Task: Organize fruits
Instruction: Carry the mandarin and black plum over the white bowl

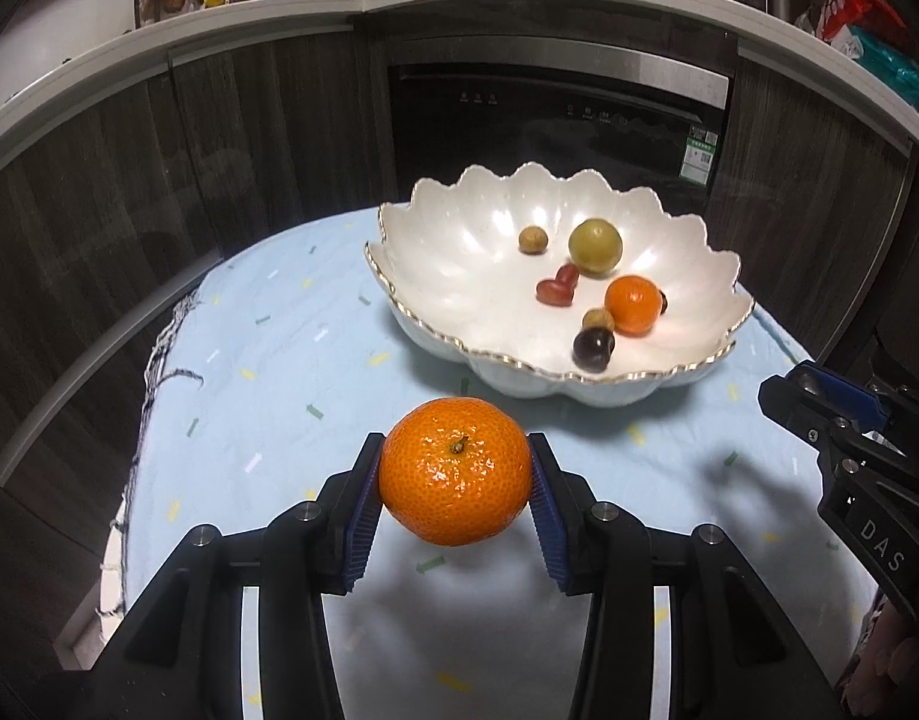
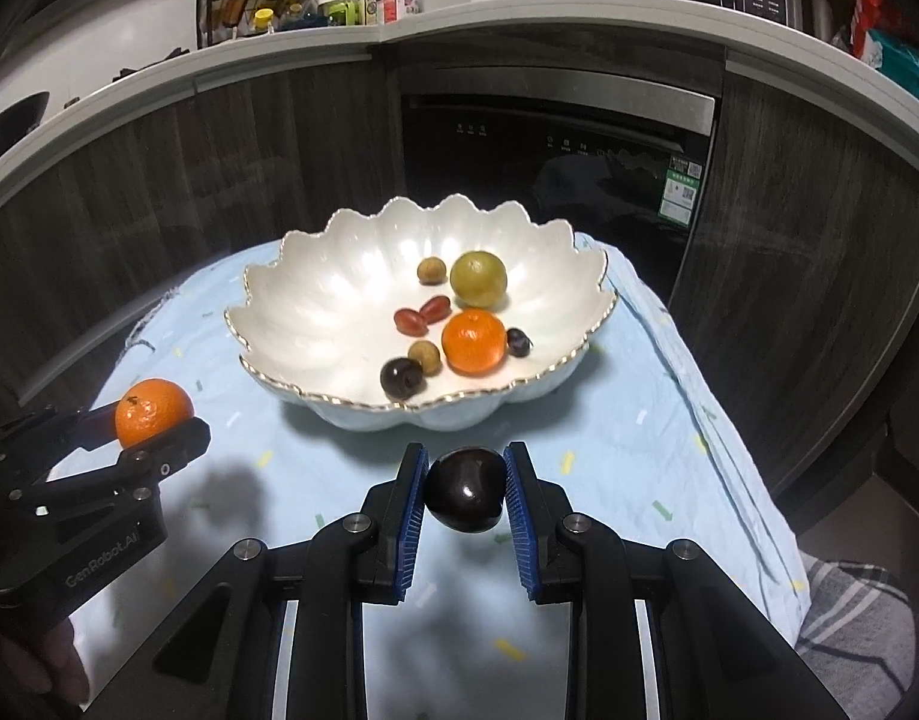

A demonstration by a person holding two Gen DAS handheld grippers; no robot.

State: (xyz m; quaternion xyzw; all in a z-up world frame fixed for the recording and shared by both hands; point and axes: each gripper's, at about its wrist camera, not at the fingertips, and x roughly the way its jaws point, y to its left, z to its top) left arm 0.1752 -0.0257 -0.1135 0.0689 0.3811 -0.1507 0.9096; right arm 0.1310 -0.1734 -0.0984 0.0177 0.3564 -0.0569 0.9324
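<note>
Over tablecloth [image 2: 639, 420]: left tool [image 1: 455, 471] clamps mandarin [image 1: 455, 471]; right tool [image 2: 465, 489] plum [image 2: 465, 489].

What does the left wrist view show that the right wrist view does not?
Only the left wrist view shows the mandarin's stem end, close up between the left tongs. Only the right wrist view shows the dark plum held in the right tongs and a striped cloth. Both show the scalloped bowl holding smaller fruits, the held mandarin and the light blue cloth.

Glossy tangerine [image 1: 455, 471] stem-up in left claw [image 1: 455, 480], dark plum [image 2: 465, 489] in right claw [image 2: 465, 492], scalloped bowl [image 2: 315, 300] holding fruit
</note>
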